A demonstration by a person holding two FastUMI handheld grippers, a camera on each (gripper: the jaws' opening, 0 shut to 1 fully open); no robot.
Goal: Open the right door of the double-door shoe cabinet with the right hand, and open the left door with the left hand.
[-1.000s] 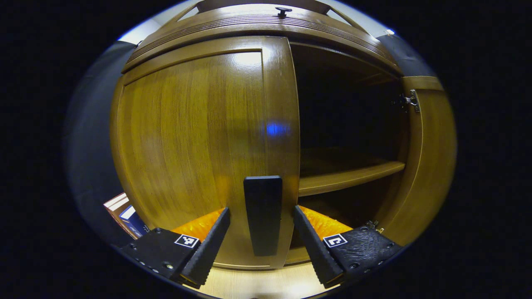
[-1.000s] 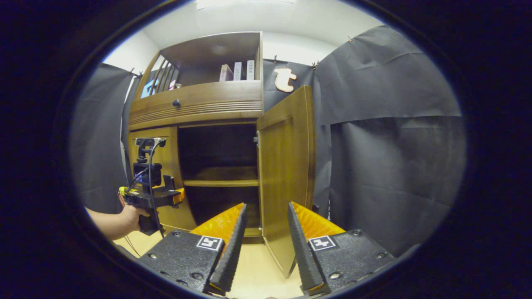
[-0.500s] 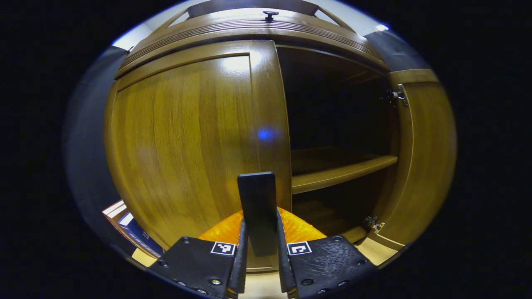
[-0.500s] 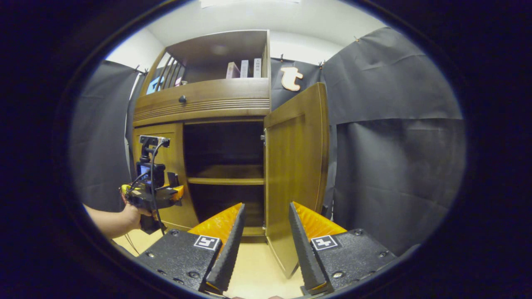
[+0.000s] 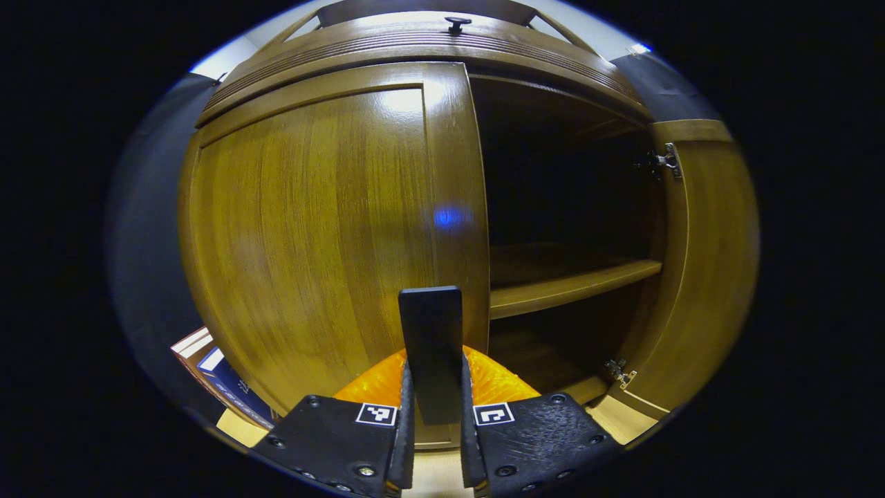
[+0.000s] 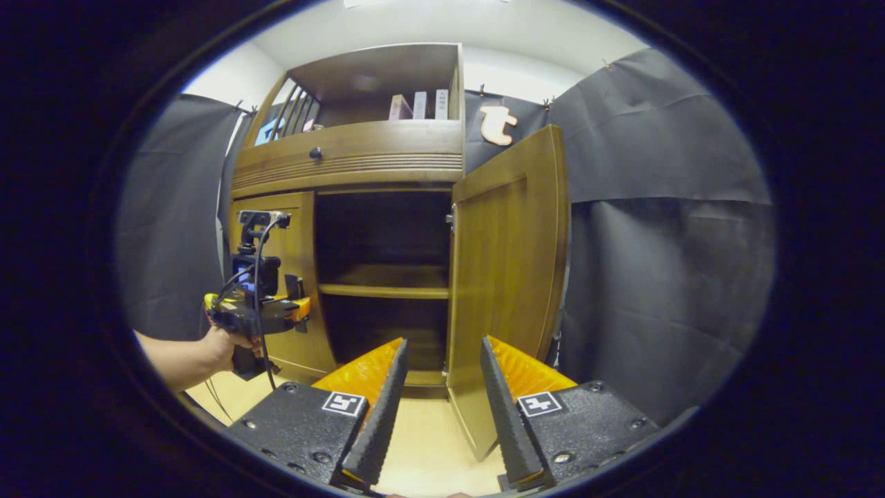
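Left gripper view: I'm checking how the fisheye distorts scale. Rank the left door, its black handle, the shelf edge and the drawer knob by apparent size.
1. Left door, by far the largest.
2. Handle, though nearness to the camera enlarges it.
3. Shelf edge, a thin strip; close to the handle, so unsure.
4. Drawer knob, smallest.

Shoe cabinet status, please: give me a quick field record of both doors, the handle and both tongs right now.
right door: swung wide open
left door: looks closed or nearly so
left door handle: dark vertical bar, clamped between the fingers
left tongs: shut on the handle
right tongs: open, holding nothing, back from the cabinet
inner shelf: looks bare
next step: likely pull the left door open
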